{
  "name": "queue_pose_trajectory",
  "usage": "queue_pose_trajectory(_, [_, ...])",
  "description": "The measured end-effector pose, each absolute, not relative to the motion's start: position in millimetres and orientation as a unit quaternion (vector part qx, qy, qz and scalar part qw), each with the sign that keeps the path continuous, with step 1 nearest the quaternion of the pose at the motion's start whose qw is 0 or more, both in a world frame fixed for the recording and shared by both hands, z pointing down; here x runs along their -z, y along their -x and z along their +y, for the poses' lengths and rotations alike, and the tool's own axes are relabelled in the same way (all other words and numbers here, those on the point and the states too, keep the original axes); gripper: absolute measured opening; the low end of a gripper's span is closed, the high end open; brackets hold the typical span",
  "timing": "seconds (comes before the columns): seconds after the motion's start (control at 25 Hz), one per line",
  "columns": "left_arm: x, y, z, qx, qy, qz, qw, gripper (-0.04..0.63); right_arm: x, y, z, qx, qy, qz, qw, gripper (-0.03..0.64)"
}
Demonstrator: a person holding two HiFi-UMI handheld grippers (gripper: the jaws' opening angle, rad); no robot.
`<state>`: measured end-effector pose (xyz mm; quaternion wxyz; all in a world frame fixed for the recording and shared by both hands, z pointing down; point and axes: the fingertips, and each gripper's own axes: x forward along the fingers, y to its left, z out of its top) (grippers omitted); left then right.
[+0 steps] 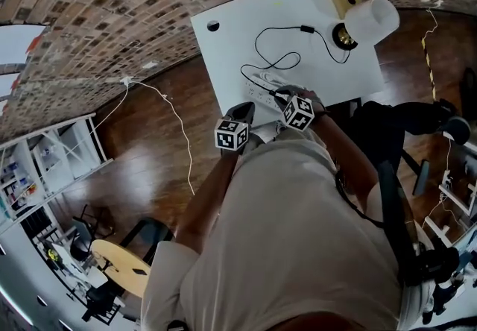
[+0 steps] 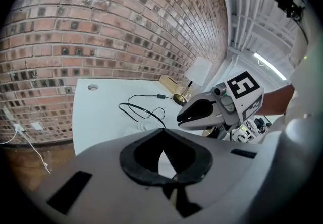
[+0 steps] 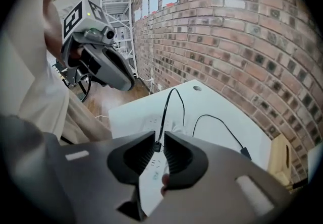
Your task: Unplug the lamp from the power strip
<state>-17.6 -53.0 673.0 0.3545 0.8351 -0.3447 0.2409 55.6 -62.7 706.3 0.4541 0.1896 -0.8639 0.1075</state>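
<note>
1. Toward the left of the head view, the left gripper [image 1: 243,110] hangs over the near edge of the white table [image 1: 231,31]. In its own view the left gripper [image 2: 161,131] has its claw pressed together at the tips, with nothing in it.
2. The power strip [image 1: 261,85] lies flat by that near edge, its long axis running along the edge. The right gripper covers one end of it. In the left gripper view that gripper's own jaws hide nearly all of it.
3. The lamp's black plug [image 3: 157,146] sits in the strip [image 3: 150,122]. Its cord [image 3: 171,102] leads away toward the brick wall, then loops across the table [image 1: 279,61]. The plug is too small to make out from the head.
4. The right gripper [image 3: 159,137] points steeply down over the strip [image 1: 283,95]. Its claw is spread only a narrow gap, and the plug shows in that gap with no pad visibly pressing it.
5. The lamp [image 1: 370,20] stands at the far right corner, and its white shade is cut off at the edge of the right gripper view.
</note>
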Motion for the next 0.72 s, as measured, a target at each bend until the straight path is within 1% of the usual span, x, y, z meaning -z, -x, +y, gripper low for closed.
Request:
queue_pose_trajectory(0.32, [-733.3, 5.6, -71.5, -0.299, -0.807, -0.367, 0.353, 0.005, -733.0, -43.8, -67.7, -0.083, -0.137, -0.867, 0.472, 0.058])
queue_pose_trajectory(0.72, [-737.6, 11.3, -68.8, -0.307, -0.785, -0.394, 0.367, 0.005, -740.7, -37.9, -66.4, -0.078, -0.108, -0.868, 0.478, 0.068])
